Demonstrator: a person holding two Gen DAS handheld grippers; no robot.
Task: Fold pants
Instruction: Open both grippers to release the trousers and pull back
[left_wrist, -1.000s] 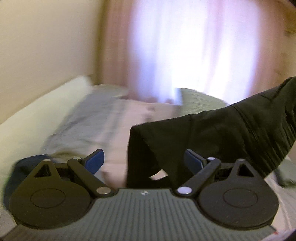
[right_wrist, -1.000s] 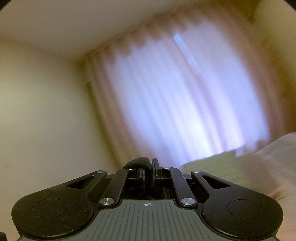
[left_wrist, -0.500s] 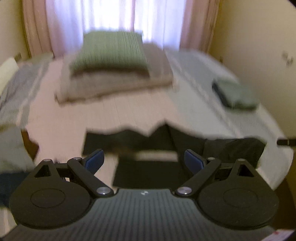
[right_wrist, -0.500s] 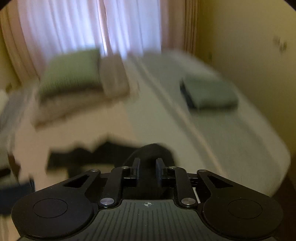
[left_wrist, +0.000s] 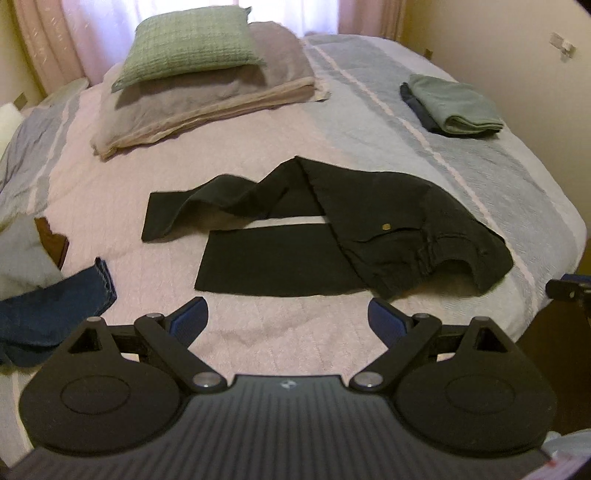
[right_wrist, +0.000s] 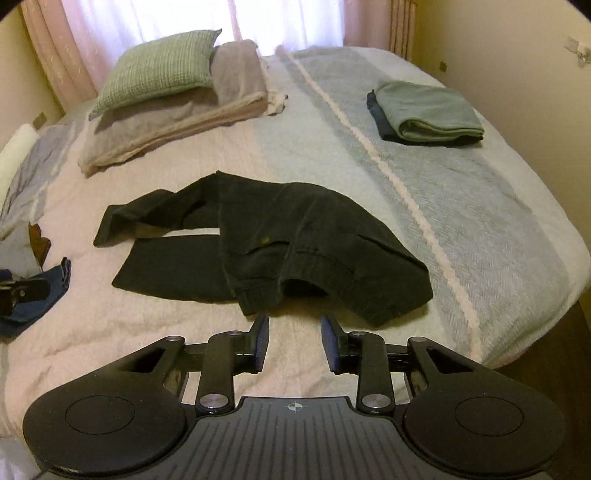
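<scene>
Nearest: left gripper (left_wrist: 288, 319) spread wide, nothing between the jaws; right gripper (right_wrist: 294, 341) partly apart, just been opening, empty too. Just beyond — crumpled black trousers (right_wrist: 258, 251) flat on the striped pink-and-grey bedspread (right_wrist: 461, 192), waistband nearest. At left, blue denim garment (left_wrist: 55, 310), cut off. Farther: folded green towel (right_wrist: 428, 110), green checked pillow (left_wrist: 192, 40) atop folded grey blankets (left_wrist: 207, 99).

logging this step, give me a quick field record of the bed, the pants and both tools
pants: black pants spread unfolded on the bed, legs apart, waistband nearest the right tool
left tool: left tool open, nothing between its fingers, above bare bedding
right tool: right tool open, jaws just been opening, nothing between them, close to the waistband
folded stack: green and dark clothes at the far right
other: pillow on blankets, jeans at left
</scene>
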